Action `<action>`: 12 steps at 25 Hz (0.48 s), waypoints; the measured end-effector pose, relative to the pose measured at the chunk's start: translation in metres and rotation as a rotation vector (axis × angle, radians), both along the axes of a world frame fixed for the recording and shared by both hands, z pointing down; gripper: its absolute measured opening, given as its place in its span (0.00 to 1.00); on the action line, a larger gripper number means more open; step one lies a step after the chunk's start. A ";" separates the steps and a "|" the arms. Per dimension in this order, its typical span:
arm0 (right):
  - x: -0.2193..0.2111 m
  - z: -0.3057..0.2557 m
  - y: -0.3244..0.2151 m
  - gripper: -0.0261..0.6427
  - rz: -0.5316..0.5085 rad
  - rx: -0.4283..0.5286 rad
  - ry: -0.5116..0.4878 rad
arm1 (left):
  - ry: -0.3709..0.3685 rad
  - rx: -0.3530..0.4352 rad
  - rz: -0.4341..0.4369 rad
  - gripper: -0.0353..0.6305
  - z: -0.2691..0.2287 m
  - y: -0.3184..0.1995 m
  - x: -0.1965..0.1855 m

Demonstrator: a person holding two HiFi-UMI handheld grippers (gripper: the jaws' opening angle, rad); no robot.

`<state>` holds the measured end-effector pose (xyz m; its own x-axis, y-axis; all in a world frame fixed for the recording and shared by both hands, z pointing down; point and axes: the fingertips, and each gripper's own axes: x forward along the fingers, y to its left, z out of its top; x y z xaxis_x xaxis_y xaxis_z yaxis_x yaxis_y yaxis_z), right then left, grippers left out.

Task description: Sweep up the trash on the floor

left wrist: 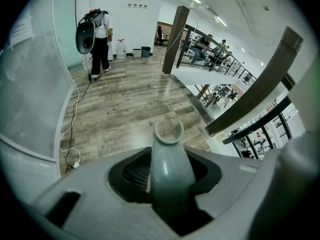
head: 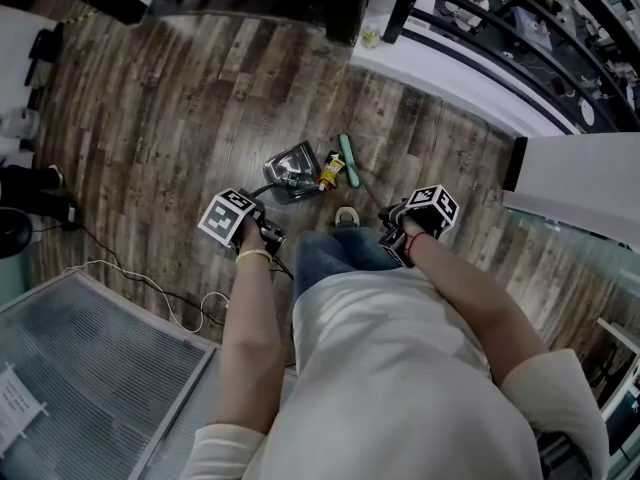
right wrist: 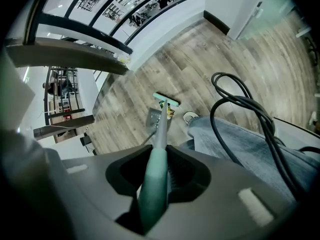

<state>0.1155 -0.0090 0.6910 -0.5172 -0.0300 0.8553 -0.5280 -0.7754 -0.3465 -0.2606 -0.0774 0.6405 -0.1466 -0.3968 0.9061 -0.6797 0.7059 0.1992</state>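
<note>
In the head view, the left gripper and the right gripper are held either side of the person's leg. Ahead of them and between them, on the wood floor, the dustpan lies just beside the broom head. The yellow trash sits between pan and broom, seemingly at the pan's lip, so a short stroke toward the left gripper's side should push it in.

In the left gripper view, the jaws are closed around the pale green dustpan handle, and its clip-shaped end pokes out beyond them. Gripping it high probably lets the standing person steady the pan. The pan itself is out of view.

In the right gripper view, the jaws clamp the green broom handle. It runs straight away from the gripper down to the broom head, with the trash and dustpan against it.
</note>
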 end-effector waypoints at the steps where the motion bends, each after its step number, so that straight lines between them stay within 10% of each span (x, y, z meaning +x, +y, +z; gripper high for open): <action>1: -0.002 0.001 0.000 0.18 -0.008 -0.001 0.003 | 0.000 0.001 0.000 0.27 0.000 -0.001 0.000; 12: -0.032 0.007 -0.007 0.18 -0.060 0.011 -0.010 | 0.004 0.005 0.012 0.27 0.000 -0.003 0.002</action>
